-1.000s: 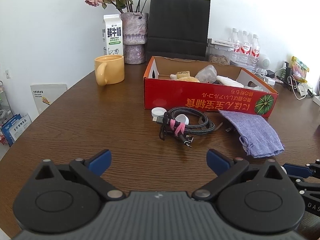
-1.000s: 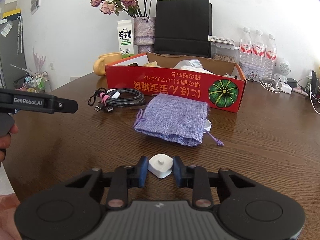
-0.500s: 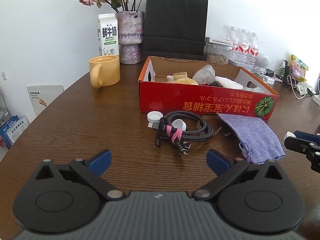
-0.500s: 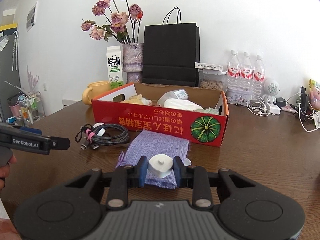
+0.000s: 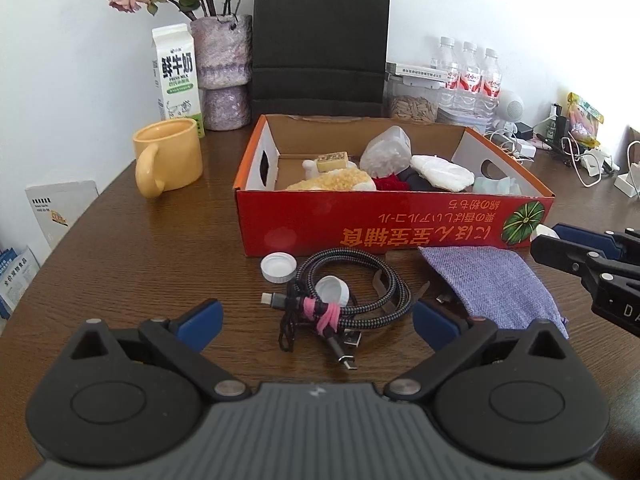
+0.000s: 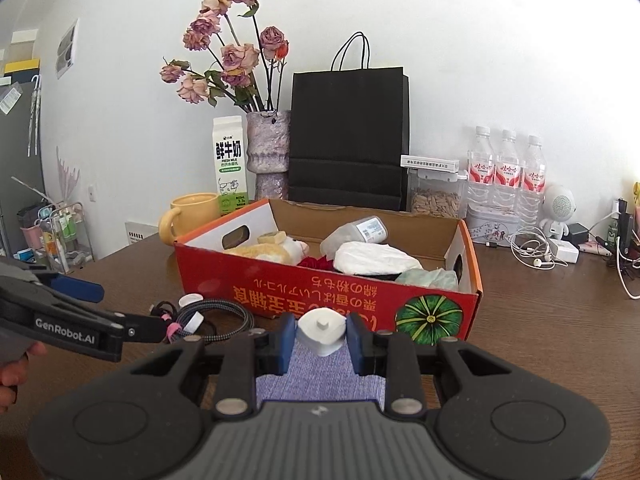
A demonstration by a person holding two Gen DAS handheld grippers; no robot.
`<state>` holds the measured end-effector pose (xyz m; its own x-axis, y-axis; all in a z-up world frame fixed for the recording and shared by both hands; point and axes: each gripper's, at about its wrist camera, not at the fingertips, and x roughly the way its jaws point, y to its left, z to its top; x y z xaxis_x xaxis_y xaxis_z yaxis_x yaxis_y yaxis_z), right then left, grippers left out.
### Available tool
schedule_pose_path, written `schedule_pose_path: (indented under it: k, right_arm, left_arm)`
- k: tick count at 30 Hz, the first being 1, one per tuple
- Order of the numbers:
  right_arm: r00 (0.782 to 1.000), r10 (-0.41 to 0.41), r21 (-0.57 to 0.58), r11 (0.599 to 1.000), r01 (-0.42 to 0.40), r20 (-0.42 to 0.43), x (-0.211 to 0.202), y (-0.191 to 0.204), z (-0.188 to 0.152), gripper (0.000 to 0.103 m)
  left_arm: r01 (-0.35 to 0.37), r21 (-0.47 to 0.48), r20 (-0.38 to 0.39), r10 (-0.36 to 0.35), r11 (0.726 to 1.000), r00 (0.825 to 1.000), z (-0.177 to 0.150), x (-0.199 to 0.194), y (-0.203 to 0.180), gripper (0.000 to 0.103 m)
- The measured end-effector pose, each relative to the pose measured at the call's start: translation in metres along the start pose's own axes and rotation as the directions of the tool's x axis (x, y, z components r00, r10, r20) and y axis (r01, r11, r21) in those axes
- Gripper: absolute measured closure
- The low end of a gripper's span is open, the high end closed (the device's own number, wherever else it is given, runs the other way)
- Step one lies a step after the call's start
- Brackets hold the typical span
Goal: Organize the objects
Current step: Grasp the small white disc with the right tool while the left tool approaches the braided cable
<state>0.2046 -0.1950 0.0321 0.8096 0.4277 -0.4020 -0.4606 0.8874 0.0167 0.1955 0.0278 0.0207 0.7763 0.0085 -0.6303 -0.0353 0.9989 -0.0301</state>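
Observation:
My right gripper (image 6: 321, 340) is shut on a small white charger plug (image 6: 321, 330) and holds it in the air above the purple cloth pouch (image 6: 320, 374), just in front of the red cardboard box (image 6: 320, 292). The box (image 5: 360, 228) holds a plush toy, a plastic bottle and several cloths. My left gripper (image 5: 316, 320) is open and empty, low over the table, with the coiled braided cables (image 5: 340, 300) between its fingers and just ahead. The pouch (image 5: 492, 288) lies to their right. The right gripper shows at the right edge of the left wrist view (image 5: 560, 248).
Two white bottle caps (image 5: 278, 266) lie by the cables. A yellow mug (image 5: 168, 156), milk carton (image 5: 176, 76), flower vase (image 5: 224, 72) and black paper bag (image 5: 320, 40) stand behind the box. Water bottles (image 6: 508, 176) and chargers with cords (image 6: 536, 248) fill the back right.
My right gripper has lifted the white plug off the table and carried it forward over the pouch toward the box. My left gripper has moved slightly closer to the cables.

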Motion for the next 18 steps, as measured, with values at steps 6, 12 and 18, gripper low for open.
schedule_pose_path:
  k: [6, 12, 18]
  right_arm:
    - [1.0, 0.005, 0.01, 1.0, -0.005, 0.02, 0.013, -0.005, 0.006, 0.076]
    - [1.0, 0.016, 0.037, 0.999, -0.017, 0.025, 0.03, -0.015, 0.007, 0.076]
    - [1.0, 0.019, 0.097, 0.995, -0.02, 0.01, 0.039, -0.029, -0.003, 0.076]
  left_arm:
    - [0.035, 0.028, -0.072, -0.033, 0.999, 0.997, 0.018, 0.027, -0.006, 0.0]
    - [0.034, 0.083, -0.117, -0.024, 0.996, 0.993, 0.03, 0.055, -0.016, 0.0]
    - [0.042, 0.121, -0.174, -0.02, 0.992, 0.984, 0.031, 0.074, -0.018, 0.0]
